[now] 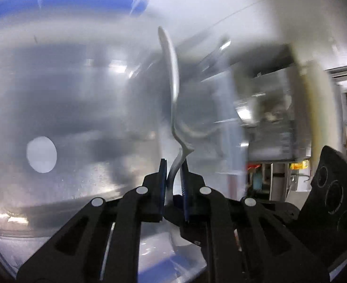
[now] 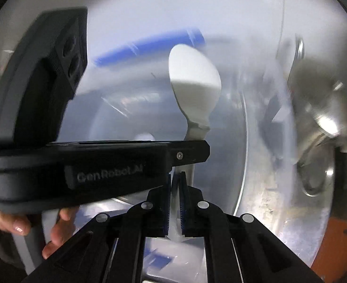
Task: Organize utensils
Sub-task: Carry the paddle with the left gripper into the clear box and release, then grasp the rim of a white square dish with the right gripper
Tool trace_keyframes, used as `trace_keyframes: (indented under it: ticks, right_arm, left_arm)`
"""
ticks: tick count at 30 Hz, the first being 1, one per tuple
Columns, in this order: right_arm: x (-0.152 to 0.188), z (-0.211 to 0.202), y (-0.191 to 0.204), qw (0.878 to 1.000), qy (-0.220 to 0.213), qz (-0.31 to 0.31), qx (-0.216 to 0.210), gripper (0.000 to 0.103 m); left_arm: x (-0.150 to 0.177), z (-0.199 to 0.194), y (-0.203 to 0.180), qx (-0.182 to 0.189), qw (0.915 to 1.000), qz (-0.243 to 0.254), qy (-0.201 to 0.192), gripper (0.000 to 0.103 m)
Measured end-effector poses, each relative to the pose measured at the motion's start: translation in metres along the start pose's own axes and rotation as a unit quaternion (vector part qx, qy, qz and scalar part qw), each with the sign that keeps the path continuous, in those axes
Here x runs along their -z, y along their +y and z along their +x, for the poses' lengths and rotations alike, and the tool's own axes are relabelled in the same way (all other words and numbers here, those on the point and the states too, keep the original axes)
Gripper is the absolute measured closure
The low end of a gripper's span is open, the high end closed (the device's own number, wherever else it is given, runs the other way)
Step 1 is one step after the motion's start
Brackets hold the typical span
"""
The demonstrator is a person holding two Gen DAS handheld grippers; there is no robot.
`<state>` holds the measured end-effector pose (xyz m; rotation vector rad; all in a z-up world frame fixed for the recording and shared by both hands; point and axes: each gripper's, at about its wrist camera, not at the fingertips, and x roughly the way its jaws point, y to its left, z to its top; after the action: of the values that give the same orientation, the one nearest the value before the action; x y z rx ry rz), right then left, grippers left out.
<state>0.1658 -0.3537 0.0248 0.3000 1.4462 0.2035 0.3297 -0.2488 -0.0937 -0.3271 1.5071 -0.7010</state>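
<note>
My left gripper [image 1: 174,165] is shut on the handle of a metal spoon [image 1: 171,75], seen edge-on with its bowl pointing up and away. In the right wrist view the same spoon [image 2: 193,80] shows its broad bowl, and the left gripper's black body [image 2: 98,165] crosses in front, held by a hand [image 2: 60,219]. My right gripper [image 2: 175,181] is shut on the spoon's handle [image 2: 188,169], just below the left gripper. Both grippers hold the spoon above a steel sink basin [image 2: 263,160]. The background is motion-blurred.
A steel sink basin [image 1: 55,122] with a round white spot [image 1: 41,154] lies below. A blue strip [image 1: 67,0] runs along the far edge. A faucet or metal fitting [image 2: 324,118] stands right. Shelving and clutter [image 1: 268,108] sit at the right.
</note>
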Motion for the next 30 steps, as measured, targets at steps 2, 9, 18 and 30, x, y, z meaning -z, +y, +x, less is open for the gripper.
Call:
trace_keyframes:
  ticks: [2, 9, 18, 30]
  right_arm:
    - [-0.008, 0.014, -0.005, 1.000, 0.014, 0.002, 0.008, 0.095]
    - [-0.014, 0.012, -0.003, 0.999, 0.014, 0.002, 0.042, 0.081]
    - [0.131, -0.124, 0.014, 0.985, -0.144, -0.094, 0.022, 0.039]
    - [0.242, -0.023, -0.018, 0.999, 0.011, -0.010, 0.043, 0.040]
  left_arm:
    - [-0.009, 0.020, 0.009, -0.006, 0.9993, -0.011, 0.035, 0.093]
    - [-0.023, 0.045, 0.017, -0.064, 0.9961, -0.006, 0.061, 0.092]
    - [0.109, -0.140, -0.031, 0.008, 0.9574, 0.161, -0.239, 0.018]
    - [0.258, -0.001, 0.038, -0.033, 0.9968, 0.070, 0.018, 0.034]
